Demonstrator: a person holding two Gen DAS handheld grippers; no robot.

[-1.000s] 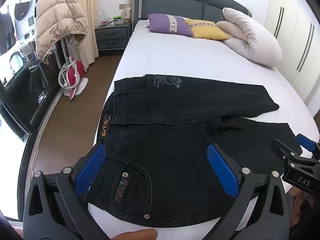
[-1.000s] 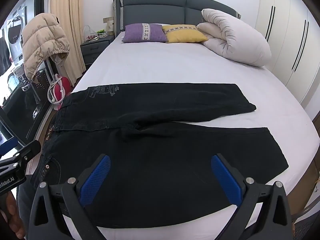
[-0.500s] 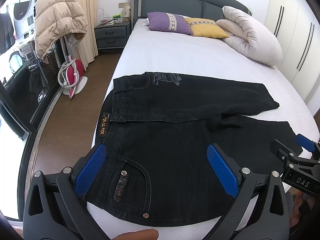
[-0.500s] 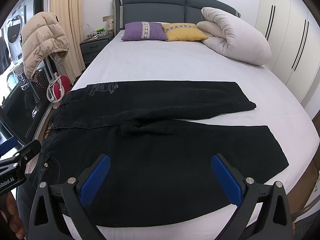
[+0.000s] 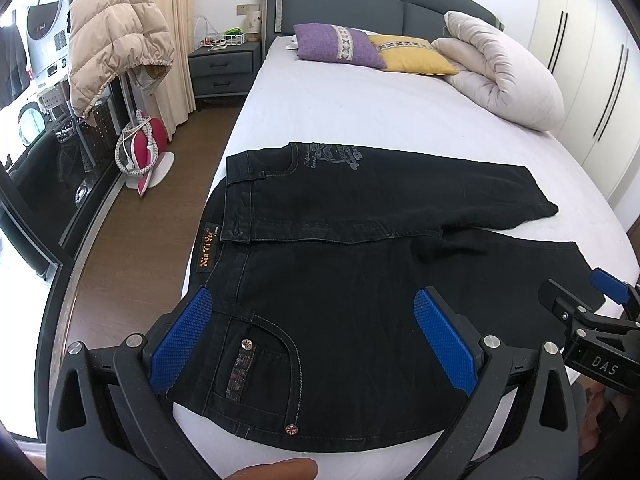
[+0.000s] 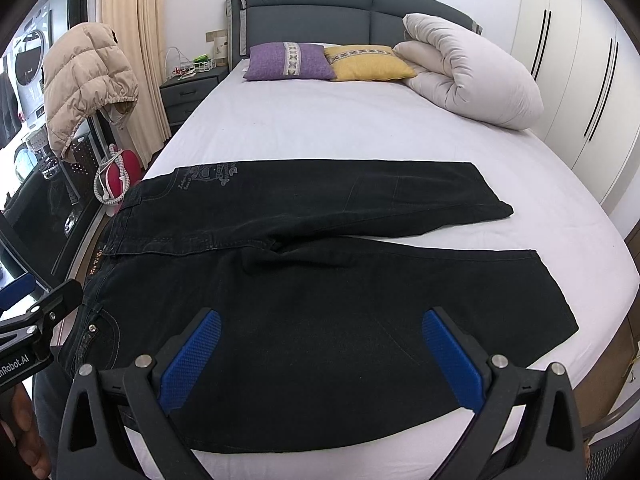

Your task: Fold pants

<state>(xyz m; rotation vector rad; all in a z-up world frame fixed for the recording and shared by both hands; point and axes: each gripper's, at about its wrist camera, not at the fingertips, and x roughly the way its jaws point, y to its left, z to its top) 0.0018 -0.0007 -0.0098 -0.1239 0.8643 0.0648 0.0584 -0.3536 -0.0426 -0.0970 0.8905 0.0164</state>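
Note:
Black jeans (image 5: 360,248) lie flat across the near part of the white bed (image 5: 360,112), waist to the left, both legs running right. They also show in the right wrist view (image 6: 320,264). My left gripper (image 5: 316,336) is open and empty above the waist and front pocket (image 5: 256,356). My right gripper (image 6: 320,356) is open and empty above the near leg, around its middle. Each gripper shows at the edge of the other's view, the right one (image 5: 592,328) and the left one (image 6: 36,312).
A purple pillow (image 5: 336,46), a yellow pillow (image 5: 412,54) and a rolled beige duvet (image 5: 504,76) lie at the headboard end. Left of the bed are wood floor, a nightstand (image 5: 222,68), a beige down jacket (image 5: 116,52) on a rack and a red iron (image 5: 142,148). Wardrobes (image 6: 580,80) stand right.
Both grippers have edged slightly forward and lower over the jeans. Jaws stay open; the jeans have not moved.

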